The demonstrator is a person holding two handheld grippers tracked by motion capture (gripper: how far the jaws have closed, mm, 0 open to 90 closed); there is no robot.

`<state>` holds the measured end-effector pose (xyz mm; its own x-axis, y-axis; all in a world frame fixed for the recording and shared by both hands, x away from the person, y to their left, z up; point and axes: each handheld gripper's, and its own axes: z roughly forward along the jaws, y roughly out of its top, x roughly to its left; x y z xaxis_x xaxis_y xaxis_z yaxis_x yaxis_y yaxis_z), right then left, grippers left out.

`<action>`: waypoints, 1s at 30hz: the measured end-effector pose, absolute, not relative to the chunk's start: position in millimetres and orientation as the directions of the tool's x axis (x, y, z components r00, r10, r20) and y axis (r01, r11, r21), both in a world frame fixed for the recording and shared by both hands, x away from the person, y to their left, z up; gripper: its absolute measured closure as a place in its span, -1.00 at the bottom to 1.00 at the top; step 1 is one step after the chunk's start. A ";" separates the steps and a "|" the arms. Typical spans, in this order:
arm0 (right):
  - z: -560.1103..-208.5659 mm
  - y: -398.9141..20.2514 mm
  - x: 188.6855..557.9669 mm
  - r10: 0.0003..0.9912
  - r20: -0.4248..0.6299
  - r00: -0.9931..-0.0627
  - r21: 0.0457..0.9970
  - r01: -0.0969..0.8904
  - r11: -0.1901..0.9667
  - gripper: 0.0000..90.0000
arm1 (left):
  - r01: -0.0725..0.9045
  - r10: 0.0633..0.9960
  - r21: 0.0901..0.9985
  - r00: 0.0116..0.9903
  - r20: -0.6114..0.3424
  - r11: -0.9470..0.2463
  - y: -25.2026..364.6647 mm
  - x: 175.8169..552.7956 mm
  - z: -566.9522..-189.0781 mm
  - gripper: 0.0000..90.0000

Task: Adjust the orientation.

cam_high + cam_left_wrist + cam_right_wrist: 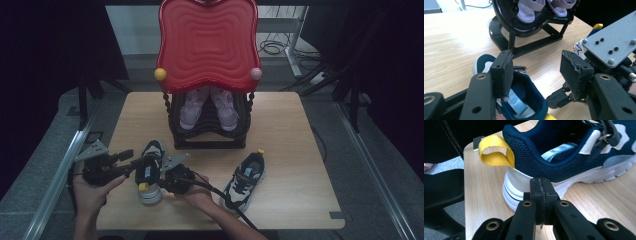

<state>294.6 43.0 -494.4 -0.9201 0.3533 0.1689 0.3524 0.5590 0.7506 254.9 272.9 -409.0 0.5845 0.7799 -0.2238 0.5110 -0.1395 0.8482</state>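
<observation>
A navy mesh sneaker [150, 172] with a white sole and a yellow heel loop [496, 152] stands on the wooden table [290, 125] at front left. My left gripper [134, 162] reaches in from the left, open. In the left gripper view its jaws [537, 62] stand wide, with one pad [505, 72] over the sneaker's [524, 97] opening. My right gripper [159, 182] comes from the right, at the heel. Its pads [540, 190] are shut together with nothing between them, close to the white heel sole [519, 187]. Whether they touch it I cannot tell.
A matching sneaker [245, 180] lies at front right. A black shoe rack [207, 132] stands at the table's middle back, holding a pair of lilac shoes [207, 107], with a red wavy tray [207, 45] on top. Metal rails [60, 175] flank the table.
</observation>
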 end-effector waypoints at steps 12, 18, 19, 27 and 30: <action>-496.3 68.0 292.2 0.320 0.176 -0.931 0.760 0.335 0.556 0.99 | 0.512 0.782 0.847 0.582 -0.223 -0.140 273.4 255.0 -409.5 -0.02; -497.5 78.0 292.9 0.306 0.170 -0.937 0.766 0.321 0.558 0.99 | 0.513 0.784 0.847 0.580 -0.220 -0.141 273.4 255.0 -409.4 -0.02; -497.7 80.0 293.0 0.304 0.167 -0.938 0.766 0.317 0.559 0.99 | 0.513 0.784 0.847 0.580 -0.223 -0.139 273.1 255.0 -409.4 -0.02; -499.1 95.1 294.4 0.287 0.174 -0.942 0.769 0.312 0.558 0.99 | 0.510 0.785 0.849 0.578 -0.222 -0.136 275.5 254.1 -408.4 -0.03; -499.5 99.5 295.0 0.286 0.178 -0.942 0.769 0.314 0.556 0.99 | 0.510 0.785 0.850 0.578 -0.222 -0.135 275.5 254.0 -408.4 -0.03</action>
